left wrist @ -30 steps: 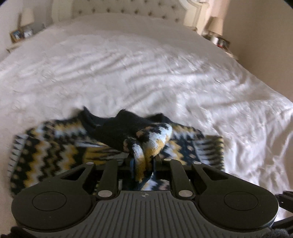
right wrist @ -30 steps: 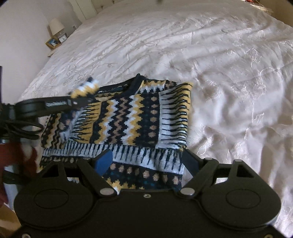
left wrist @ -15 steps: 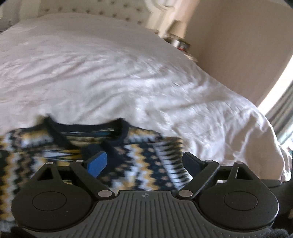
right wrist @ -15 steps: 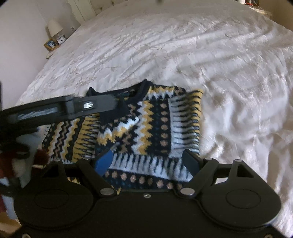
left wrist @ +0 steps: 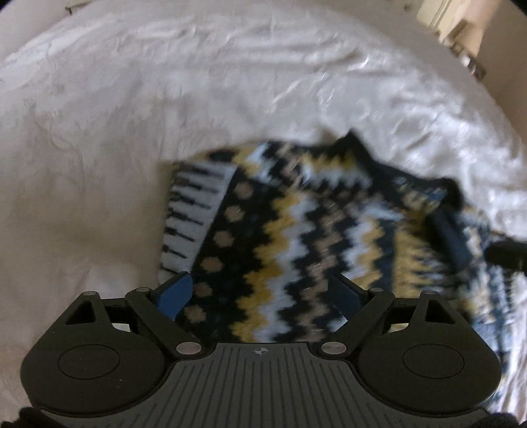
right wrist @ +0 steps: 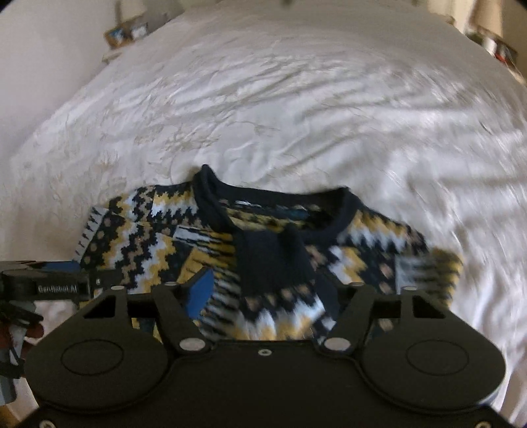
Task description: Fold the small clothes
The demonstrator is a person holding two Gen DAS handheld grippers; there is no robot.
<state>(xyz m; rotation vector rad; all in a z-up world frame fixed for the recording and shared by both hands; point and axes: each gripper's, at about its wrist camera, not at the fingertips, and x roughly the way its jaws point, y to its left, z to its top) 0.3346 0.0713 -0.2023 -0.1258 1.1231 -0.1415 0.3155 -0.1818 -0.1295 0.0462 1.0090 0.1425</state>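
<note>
Sweater flat on the bed, sleeves folded in; left gripper released above its side edge; right gripper, jaws just narrowing (nothing pinched), hovers near the collar, likely for the next fold.

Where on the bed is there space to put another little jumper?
Beyond the patterned sweater's collar the white bedspread lies bare up to the nightstand. More bare cover lies to its right. It is crowded near both grippers, over the sweater.
</note>
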